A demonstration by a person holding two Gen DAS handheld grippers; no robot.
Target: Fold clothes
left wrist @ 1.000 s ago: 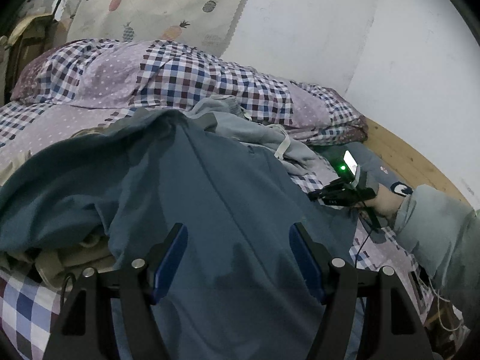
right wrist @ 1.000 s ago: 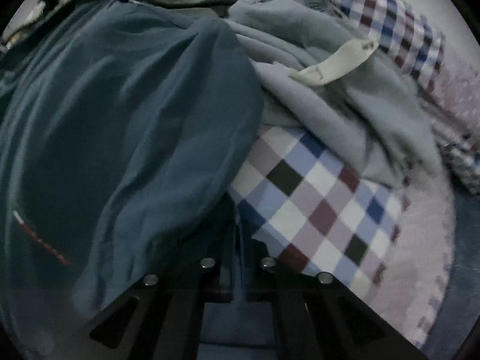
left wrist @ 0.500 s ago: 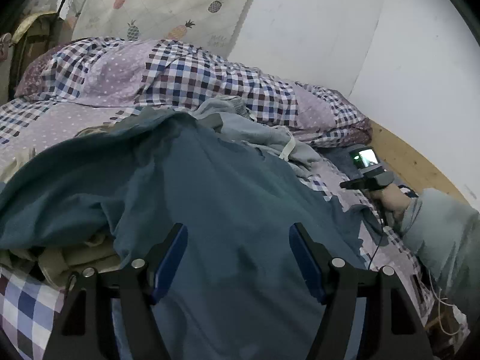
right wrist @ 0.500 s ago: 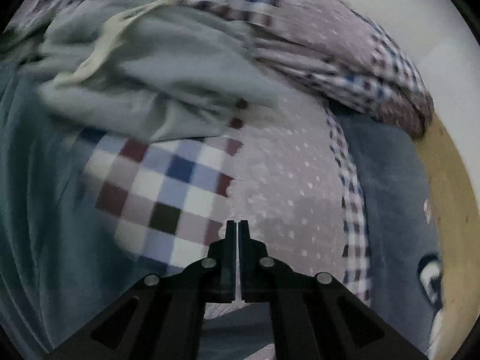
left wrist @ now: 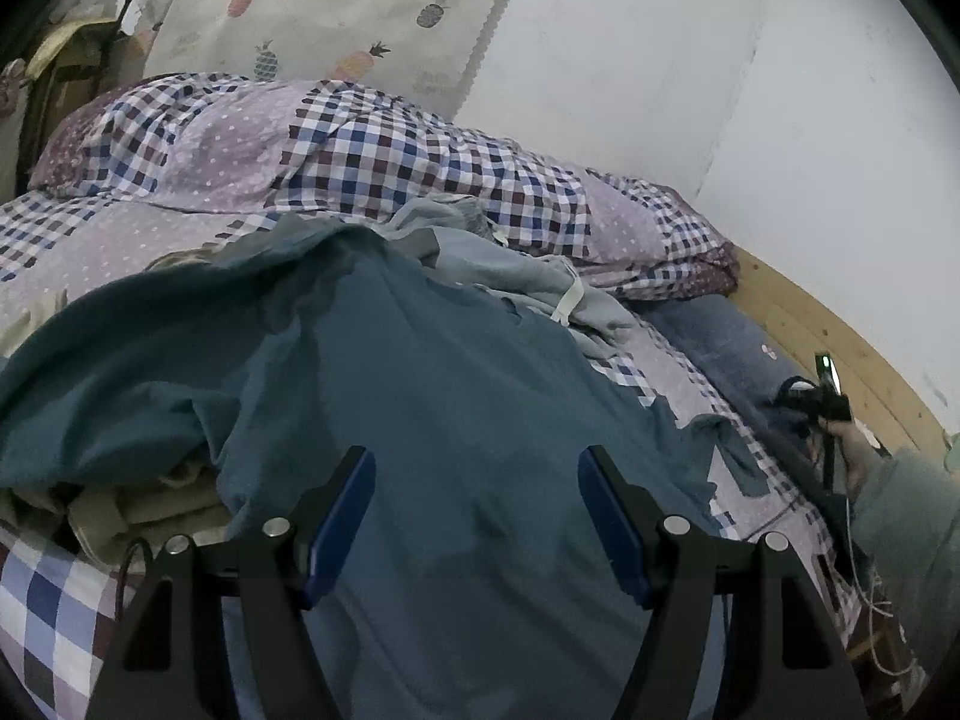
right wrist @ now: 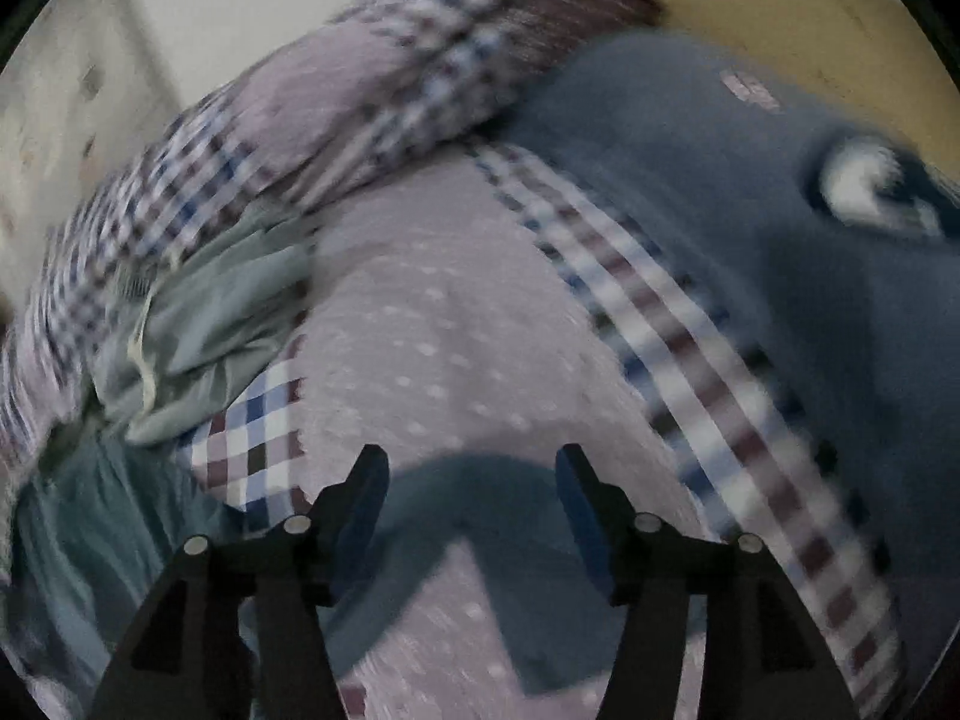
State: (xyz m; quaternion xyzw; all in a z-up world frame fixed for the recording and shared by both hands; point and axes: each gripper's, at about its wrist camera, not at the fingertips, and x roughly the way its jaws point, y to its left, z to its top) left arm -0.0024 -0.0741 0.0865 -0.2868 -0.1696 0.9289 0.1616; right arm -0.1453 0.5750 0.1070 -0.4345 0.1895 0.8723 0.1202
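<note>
Left wrist view: the teal shirt lies spread over the checkered bedsheet, filling the space between and below the left gripper, whose jaws stand apart. The right gripper, jaws apart, hovers over a shirt corner, grey garment beyond.

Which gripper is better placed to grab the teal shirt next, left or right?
Left. The left gripper is open directly over the teal shirt, fabric between its fingers. The right gripper, also open, points at the bedsheet near only a corner of it.
</note>
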